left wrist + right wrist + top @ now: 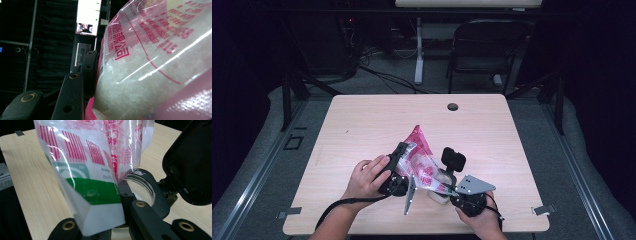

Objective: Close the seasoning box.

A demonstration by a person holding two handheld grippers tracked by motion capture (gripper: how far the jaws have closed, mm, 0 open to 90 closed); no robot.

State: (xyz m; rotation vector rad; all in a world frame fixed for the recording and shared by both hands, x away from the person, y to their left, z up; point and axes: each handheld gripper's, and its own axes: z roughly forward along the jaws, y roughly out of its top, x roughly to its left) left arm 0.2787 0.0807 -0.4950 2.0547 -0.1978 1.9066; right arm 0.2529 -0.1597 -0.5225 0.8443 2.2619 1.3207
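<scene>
Plastic bag (419, 157) — clamped in left gripper (401, 155) — spout over jar (441, 186)

Dark room, pale wooden table (362, 120), black folding chair (484, 47) behind, grey carpet (257, 150)

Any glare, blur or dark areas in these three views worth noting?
High view: bright wooden table, surroundings nearly black. Left gripper view: clear red-printed plastic bag of white grains too close, streaked with glare, lower right blurred. Right gripper view: sharp, thin glare lines on the bag.

Bare tabletop (377, 112) beyond bag (418, 152)
</scene>
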